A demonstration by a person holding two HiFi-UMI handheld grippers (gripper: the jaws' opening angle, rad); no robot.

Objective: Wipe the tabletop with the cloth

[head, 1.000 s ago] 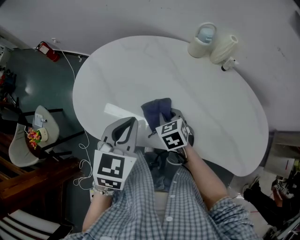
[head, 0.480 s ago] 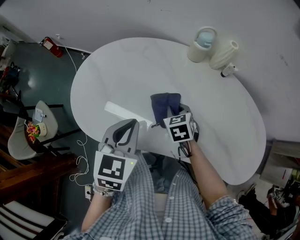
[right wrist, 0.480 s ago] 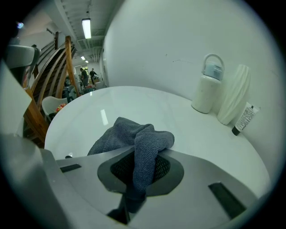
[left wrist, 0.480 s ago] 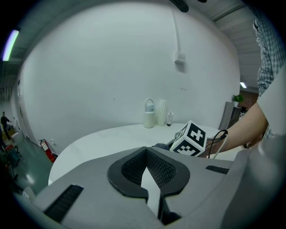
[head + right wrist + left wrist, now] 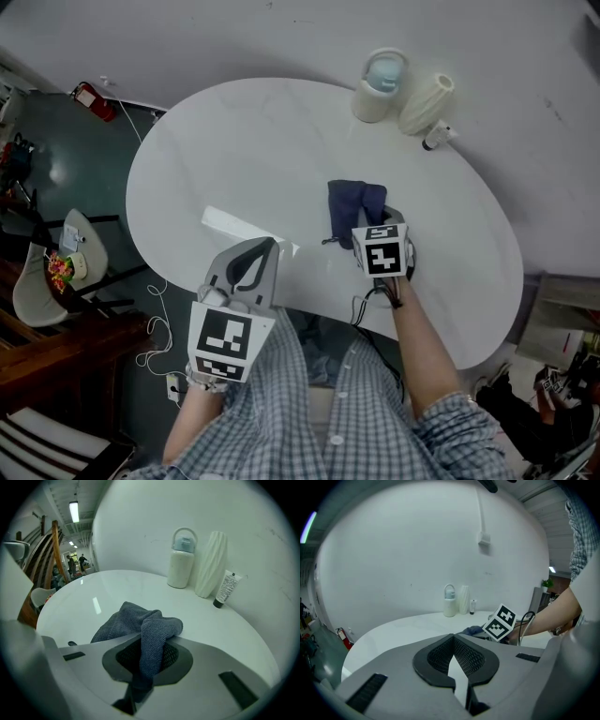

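A: Right tool point(image 5: 149, 662) checked?

B: Checked. Clamped shut on a raised fold of the dark blue-grey textured cloth point(image 5: 136, 623), pinched between the 2 mesh pads point(image 5: 171, 656). Rest of the cloth bunched on the white kidney-shaped worktop point(image 5: 234, 159) just ahead of the tips.

A: Placement from the head view?

B: Low over the worktop, right of centre and towards the near edge. Cloth in a crumpled heap, touching the surface and reaching away from the person.

A: And the left tool point(image 5: 453, 638)?

B: Closed to a narrow slit, tips together, nothing gripped. Held at the near rim of the worktop, left of the right tool and well apart from the cloth. Wrist in a checked shirt sleeve point(image 5: 281, 412).

A: Anything else worth an entry?

B: 3 items grouped at the far side, near the white wall:
- cream bottle with pale blue lid and carry loop point(image 5: 182, 559), upright
- white ribbed vase point(image 5: 211, 564), just beside the bottle
- small white tube with black cap point(image 5: 226, 588), just beside the vase, standing cap-down

All 3 well apart from the cloth. Also a red fire extinguisher point(image 5: 89, 97) on the dark floor beyond the left end of the worktop.
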